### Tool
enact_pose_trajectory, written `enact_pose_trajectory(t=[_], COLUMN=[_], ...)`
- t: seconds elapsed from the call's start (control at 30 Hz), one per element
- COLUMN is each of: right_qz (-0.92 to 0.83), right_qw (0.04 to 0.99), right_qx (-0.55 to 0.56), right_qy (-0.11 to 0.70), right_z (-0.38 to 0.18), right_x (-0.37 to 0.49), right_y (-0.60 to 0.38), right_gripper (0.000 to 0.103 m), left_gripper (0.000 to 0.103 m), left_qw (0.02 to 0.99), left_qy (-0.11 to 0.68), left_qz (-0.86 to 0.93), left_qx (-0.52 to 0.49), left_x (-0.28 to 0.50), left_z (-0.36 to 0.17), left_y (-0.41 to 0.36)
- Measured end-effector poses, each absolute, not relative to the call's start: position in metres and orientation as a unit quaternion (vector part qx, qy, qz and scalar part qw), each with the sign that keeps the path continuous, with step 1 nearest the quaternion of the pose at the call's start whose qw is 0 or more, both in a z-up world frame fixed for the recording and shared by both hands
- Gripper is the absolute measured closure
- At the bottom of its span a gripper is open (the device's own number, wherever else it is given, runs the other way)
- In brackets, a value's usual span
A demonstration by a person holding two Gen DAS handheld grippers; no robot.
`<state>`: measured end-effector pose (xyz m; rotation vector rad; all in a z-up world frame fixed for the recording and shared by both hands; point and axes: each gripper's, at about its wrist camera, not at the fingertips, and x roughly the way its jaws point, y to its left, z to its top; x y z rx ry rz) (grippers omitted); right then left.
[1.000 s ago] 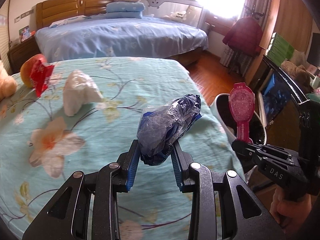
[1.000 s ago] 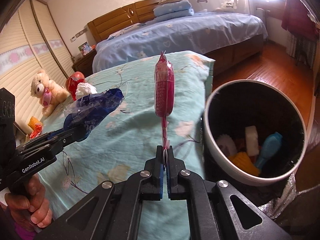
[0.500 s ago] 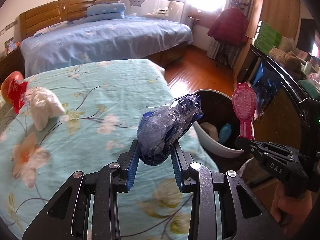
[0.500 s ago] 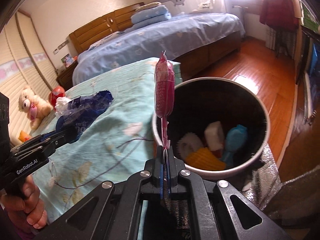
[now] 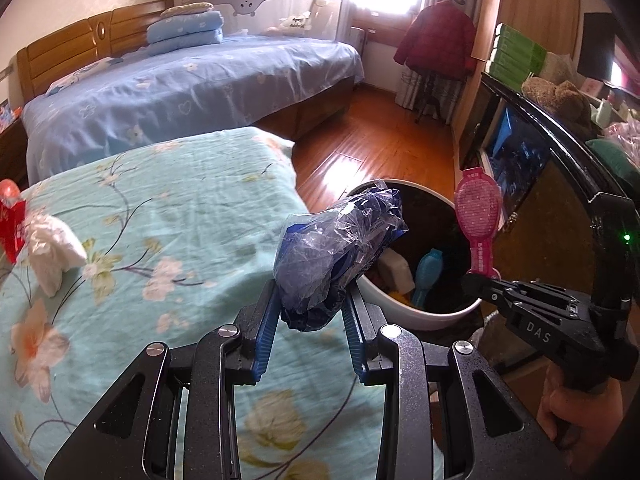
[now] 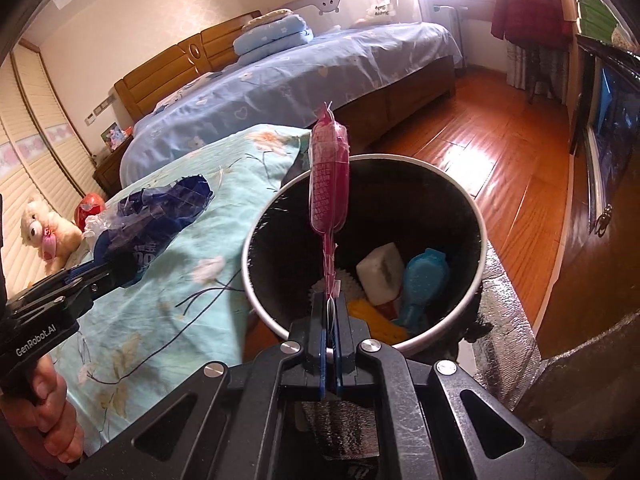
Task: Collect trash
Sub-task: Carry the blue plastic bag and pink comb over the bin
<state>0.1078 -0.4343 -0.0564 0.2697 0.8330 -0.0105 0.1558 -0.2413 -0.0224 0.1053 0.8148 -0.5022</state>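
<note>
My left gripper is shut on a crumpled blue plastic wrapper, held above the bed's edge beside the trash bin. The same wrapper shows at the left of the right wrist view. My right gripper is shut on the thin tail of a pink packet, which stands upright over the bin's open mouth. That pink packet also appears over the bin's right rim. Inside the bin lie a white block, a blue item and something yellow.
A crumpled white tissue and a red wrapper lie on the floral bedspread. A teddy bear sits far left. A blue bed, wooden floor and dark cabinet surround the bin.
Both grippers have swung rightward from over the bed toward the bin, carrying their items. The bin now fills the middle of the right wrist view, and the pink packet hangs over it.
</note>
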Motion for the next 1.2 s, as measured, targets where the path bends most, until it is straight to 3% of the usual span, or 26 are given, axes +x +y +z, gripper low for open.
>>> enact_pose_trajectory(t=[1.2], right_qz=[-0.028], right_qw=[0.903], right_qx=[0.122], right_qy=[0.412], right_z=[-0.063], right_x=[0.131], right_y=[-0.462], right_gripper=[0.101], left_gripper=[0.073], left_qw=[0.879], left_qy=[0.396], left_qz=[-0.253], left_qx=[0.079], left_x=[0.175], left_z=[-0.026], left_y=[-0.289])
